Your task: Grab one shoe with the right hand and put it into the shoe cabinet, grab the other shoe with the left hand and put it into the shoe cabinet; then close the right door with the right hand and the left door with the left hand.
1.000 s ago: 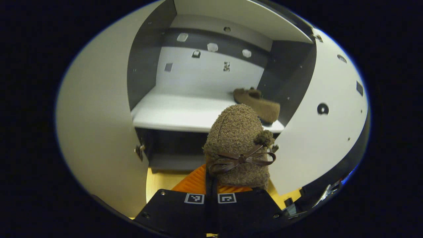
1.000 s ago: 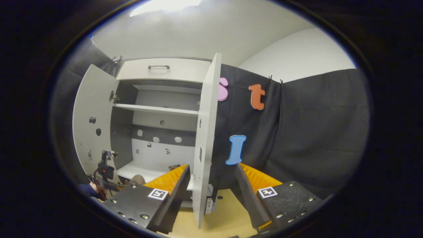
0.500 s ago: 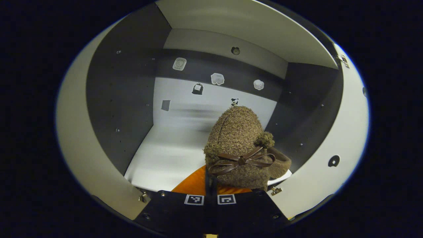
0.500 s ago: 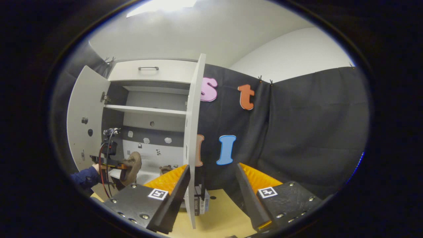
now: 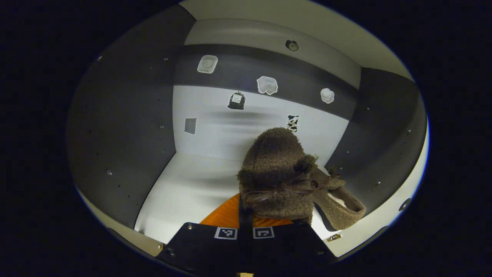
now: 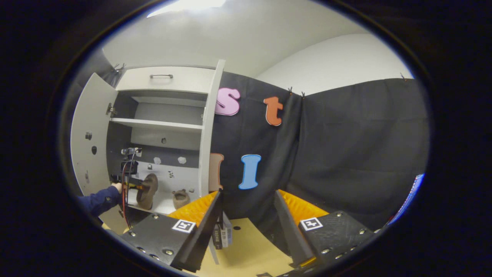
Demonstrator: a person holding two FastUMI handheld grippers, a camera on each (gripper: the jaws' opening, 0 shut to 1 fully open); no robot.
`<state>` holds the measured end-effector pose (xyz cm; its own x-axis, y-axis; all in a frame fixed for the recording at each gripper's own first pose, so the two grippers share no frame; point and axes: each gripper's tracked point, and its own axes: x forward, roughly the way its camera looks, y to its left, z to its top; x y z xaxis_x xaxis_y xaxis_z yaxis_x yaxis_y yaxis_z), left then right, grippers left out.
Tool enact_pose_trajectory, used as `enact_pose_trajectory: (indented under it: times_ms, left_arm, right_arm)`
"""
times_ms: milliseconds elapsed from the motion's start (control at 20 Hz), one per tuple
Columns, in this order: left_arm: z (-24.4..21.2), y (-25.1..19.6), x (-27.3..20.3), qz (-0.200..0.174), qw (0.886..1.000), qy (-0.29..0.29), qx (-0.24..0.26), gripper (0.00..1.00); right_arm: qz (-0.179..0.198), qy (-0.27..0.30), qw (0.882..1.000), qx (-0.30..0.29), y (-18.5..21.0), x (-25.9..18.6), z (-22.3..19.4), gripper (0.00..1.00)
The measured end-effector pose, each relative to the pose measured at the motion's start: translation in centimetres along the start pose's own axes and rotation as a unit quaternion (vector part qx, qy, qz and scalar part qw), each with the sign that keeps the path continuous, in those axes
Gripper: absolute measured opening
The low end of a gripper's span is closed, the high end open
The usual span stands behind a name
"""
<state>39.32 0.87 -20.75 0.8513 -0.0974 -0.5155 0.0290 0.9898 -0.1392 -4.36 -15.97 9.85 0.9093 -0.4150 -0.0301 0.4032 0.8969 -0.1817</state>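
Note:
My left gripper (image 5: 246,209) is shut on a brown fuzzy shoe (image 5: 275,169) with a bow, held toe-up inside the cabinet's lower compartment, above the white shelf (image 5: 184,192). The other brown shoe (image 5: 340,207) lies on that shelf just to the right, close against the held one. In the right gripper view the shoe cabinet (image 6: 165,102) stands at the left with both doors open. There the left gripper (image 6: 128,177) holds its shoe (image 6: 147,190) in the compartment, beside the other shoe (image 6: 180,199). My right gripper (image 6: 248,194) is open and holds nothing, away from the cabinet.
The right door (image 6: 207,130) stands edge-on toward my right gripper; the left door (image 6: 82,134) swings out at the far left. A person's sleeve (image 6: 98,200) reaches into the cabinet. An upper shelf (image 6: 155,124) and a drawer handle (image 6: 161,76) sit above. Wooden floor (image 6: 250,250) lies below.
The left gripper has carried its shoe forward from outside the doors into the lower compartment, up beside the other shoe. The right gripper view has swung to the right; that gripper stays open.

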Motion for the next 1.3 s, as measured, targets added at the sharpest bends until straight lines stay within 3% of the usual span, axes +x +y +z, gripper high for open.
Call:
enact_pose_trajectory:
  times_ms: [650, 750, 850, 900, 1000, 1150, 1300]
  left_arm:
    - [-3.2, 0.9, 4.9, 0.056, 0.994, 0.064, 0.072, 0.02]
    - [-3.2, 0.4, 4.9, 0.049, 0.992, 0.067, 0.091, 0.08]
    - [-3.6, 0.8, 4.4, 0.057, 0.99, 0.081, 0.1, 0.29]
    - [-3.4, 1.4, 4.3, 0.071, 0.988, 0.081, 0.107, 0.47]
    - [-2.9, 2.1, 3.4, 0.079, 0.988, 0.073, 0.11, 0.6]
    - [-2.2, 1.9, 1.3, 0.067, 0.989, 0.059, 0.117, 0.7]
    - [-1.2, 1.2, -1.8, 0.059, 0.991, 0.017, 0.118, 0.71]
  right_arm:
    - [-0.054, 0.012, 0.998, 0.002, -3.9, -2.4, -1.2, 0.84]
    - [-0.053, 0.015, 0.998, 0.007, -4.0, -2.3, -1.5, 0.84]
    - [-0.048, 0.015, 0.999, 0.01, -3.8, -2.3, -1.6, 0.84]
    - [-0.045, 0.015, 0.999, 0.011, -3.6, -2.2, -1.7, 0.84]
    - [-0.039, 0.019, 0.999, 0.012, -3.2, -2.0, -2.2, 0.84]
    - [-0.029, 0.031, 0.999, 0.022, -2.5, -1.7, -3.2, 0.84]
    - [-0.018, 0.04, 0.999, 0.029, -2.1, -1.2, -4.0, 0.84]
